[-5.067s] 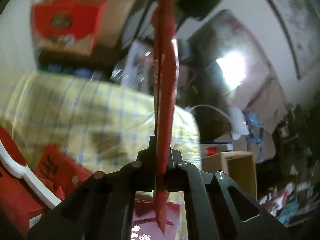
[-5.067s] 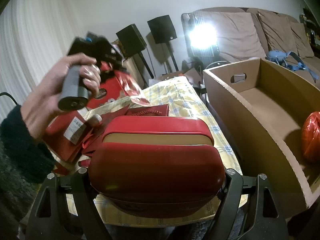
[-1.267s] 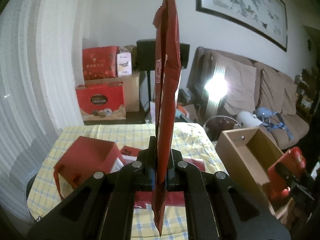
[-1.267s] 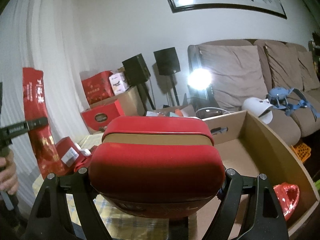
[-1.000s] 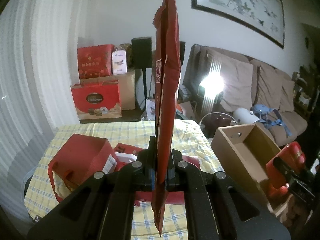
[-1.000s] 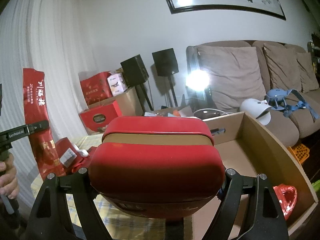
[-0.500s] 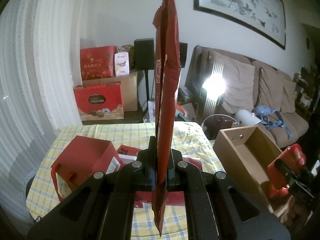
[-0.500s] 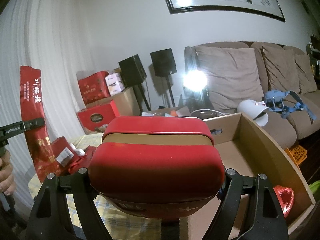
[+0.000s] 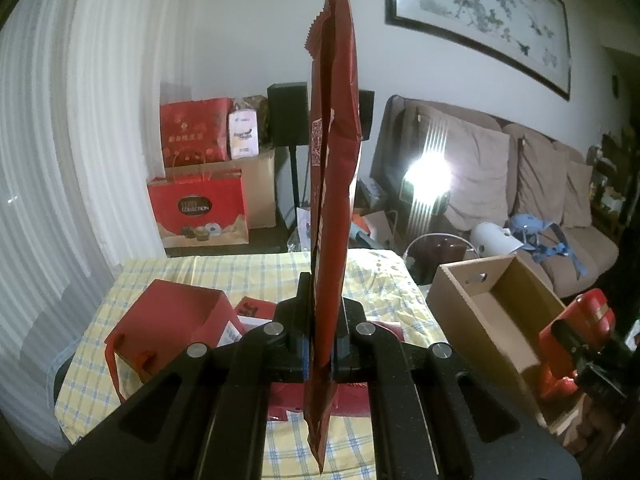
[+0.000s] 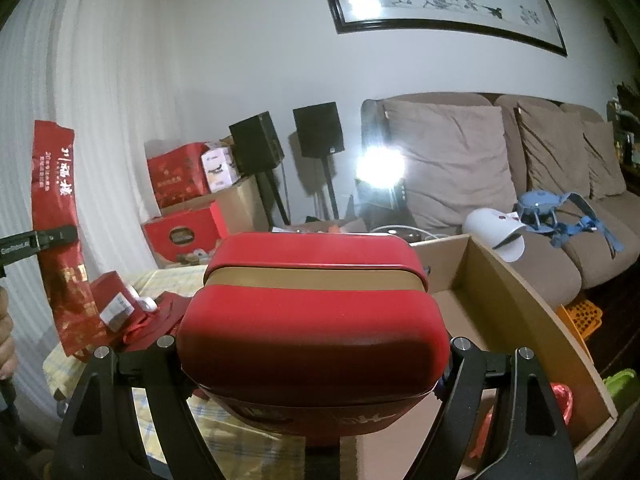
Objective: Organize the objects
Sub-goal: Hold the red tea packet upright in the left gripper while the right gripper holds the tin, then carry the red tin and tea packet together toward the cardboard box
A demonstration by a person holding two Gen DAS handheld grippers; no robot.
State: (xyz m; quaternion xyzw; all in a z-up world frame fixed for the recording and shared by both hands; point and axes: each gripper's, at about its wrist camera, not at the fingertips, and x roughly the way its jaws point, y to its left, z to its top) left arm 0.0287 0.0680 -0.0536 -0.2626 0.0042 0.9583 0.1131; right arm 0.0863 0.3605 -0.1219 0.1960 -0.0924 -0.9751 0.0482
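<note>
Packet [image 9: 334, 200] first: in your left view, your left gripper [image 9: 320, 354] has its fingers clamped on the tall red packet, held upright above the checked desk [image 9: 256, 268], with the cardboard box [image 9: 492, 312] off to the right

In your right view, your right gripper [image 10: 312, 364] fingers grip the red tin [image 10: 312, 336] over the box; lowering it inside looks like your next move

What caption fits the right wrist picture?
Right gripper clamps a red tin over the cardboard box.
</note>
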